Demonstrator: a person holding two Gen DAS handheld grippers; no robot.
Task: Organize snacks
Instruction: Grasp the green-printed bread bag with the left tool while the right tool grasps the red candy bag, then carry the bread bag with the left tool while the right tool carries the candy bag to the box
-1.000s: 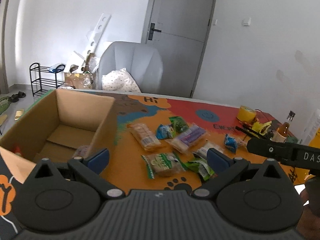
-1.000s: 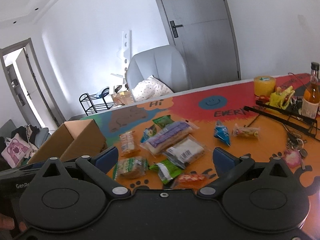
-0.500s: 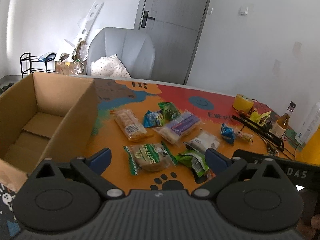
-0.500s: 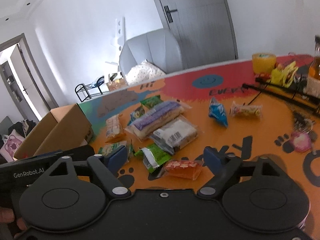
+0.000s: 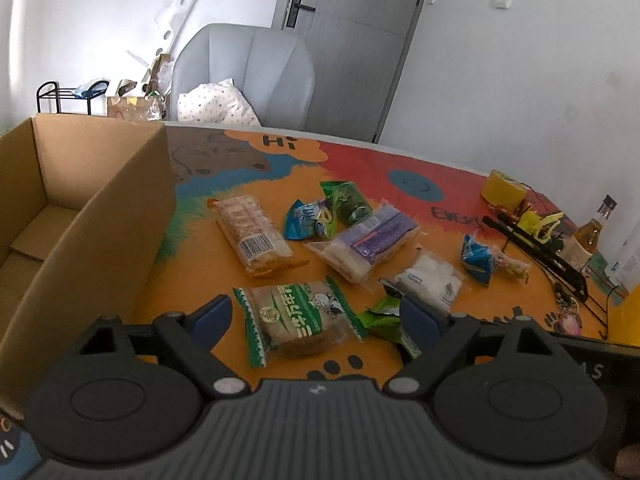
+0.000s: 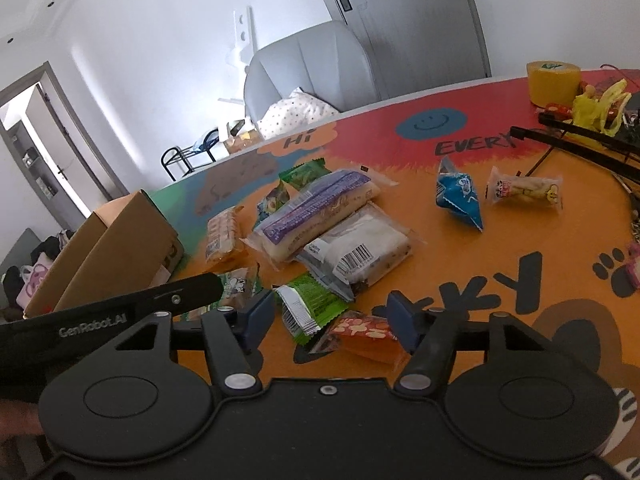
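Note:
Several snack packs lie on the orange table. In the left wrist view my left gripper (image 5: pixel 316 318) is open, its fingers on either side of a green-and-white cake pack (image 5: pixel 294 318). An open cardboard box (image 5: pixel 80 216) stands at the left. In the right wrist view my right gripper (image 6: pixel 332 320) is open low over an orange snack pack (image 6: pixel 360 338), with a green wrapper (image 6: pixel 312 302) just left of it. A purple pack (image 6: pixel 316 210) and a white pack (image 6: pixel 356 250) lie beyond.
A biscuit pack (image 5: pixel 250 234) and blue packs (image 5: pixel 306 220) lie mid-table. A yellow tape roll (image 6: pixel 554 82), a bottle (image 5: pixel 586 236) and black clutter (image 6: pixel 576 138) stand at the right. A grey chair (image 5: pixel 244 76) is behind the table.
Both grippers have moved forward and down towards the snacks. The left one now straddles the green-and-white pack; the right one is down over the orange pack.

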